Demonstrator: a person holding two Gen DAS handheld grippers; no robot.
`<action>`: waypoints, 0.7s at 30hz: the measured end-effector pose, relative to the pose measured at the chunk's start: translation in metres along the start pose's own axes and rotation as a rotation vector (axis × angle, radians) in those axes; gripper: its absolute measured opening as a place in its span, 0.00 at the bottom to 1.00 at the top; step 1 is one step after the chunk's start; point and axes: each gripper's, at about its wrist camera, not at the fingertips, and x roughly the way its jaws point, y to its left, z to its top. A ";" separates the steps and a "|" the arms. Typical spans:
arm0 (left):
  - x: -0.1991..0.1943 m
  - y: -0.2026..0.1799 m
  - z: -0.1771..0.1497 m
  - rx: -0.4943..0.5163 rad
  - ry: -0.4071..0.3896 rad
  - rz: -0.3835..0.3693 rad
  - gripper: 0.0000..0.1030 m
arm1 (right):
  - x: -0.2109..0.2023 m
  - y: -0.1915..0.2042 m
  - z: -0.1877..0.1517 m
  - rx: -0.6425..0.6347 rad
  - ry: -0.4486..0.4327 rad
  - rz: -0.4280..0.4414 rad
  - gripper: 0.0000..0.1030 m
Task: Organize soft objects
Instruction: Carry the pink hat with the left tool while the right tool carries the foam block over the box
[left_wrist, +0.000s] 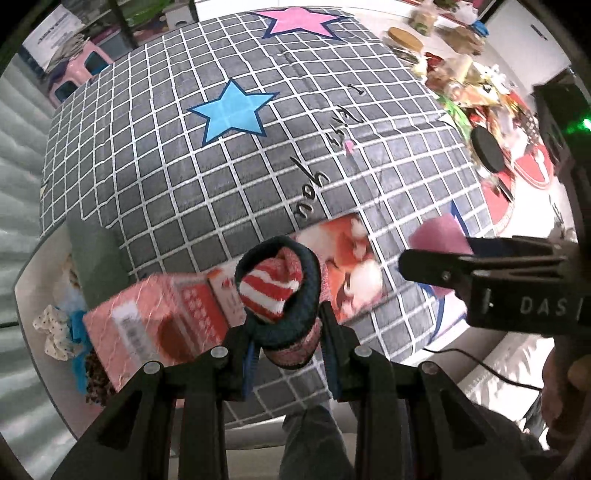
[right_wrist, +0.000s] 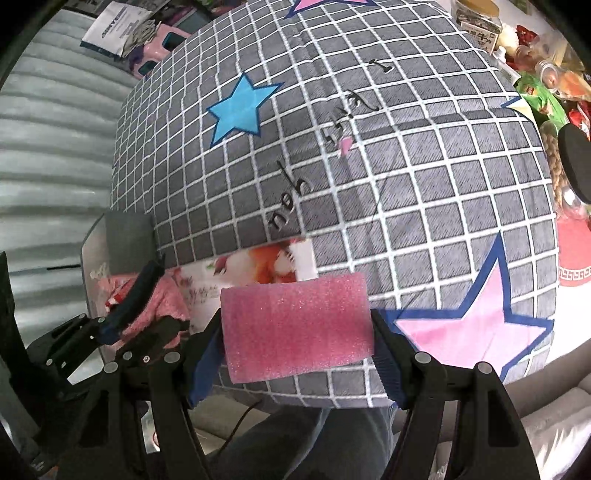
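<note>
My left gripper is shut on a rolled sock bundle, red-and-white striped inside a dark blue and pink cuff, held above the front edge of a grey checked cushion with blue and pink stars. My right gripper is shut on a pink foam sponge, held over the cushion's near edge. The right gripper also shows in the left wrist view, with the sponge at its tip. The left gripper shows in the right wrist view, with pink sock fabric in it.
A pink wrapped box and a printed picture package lie at the cushion's front edge. A white table holds scrunchies at the left. Snack packets and jars crowd the right. A cable runs below.
</note>
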 end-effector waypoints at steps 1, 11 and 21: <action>-0.002 0.001 -0.004 0.005 -0.004 -0.002 0.31 | 0.000 0.004 -0.003 -0.006 0.001 -0.004 0.71; -0.031 0.028 -0.051 0.015 -0.054 -0.032 0.31 | 0.007 0.054 -0.037 -0.102 0.032 -0.017 0.71; -0.053 0.041 -0.084 0.016 -0.121 -0.075 0.24 | 0.014 0.094 -0.061 -0.180 0.050 -0.022 0.71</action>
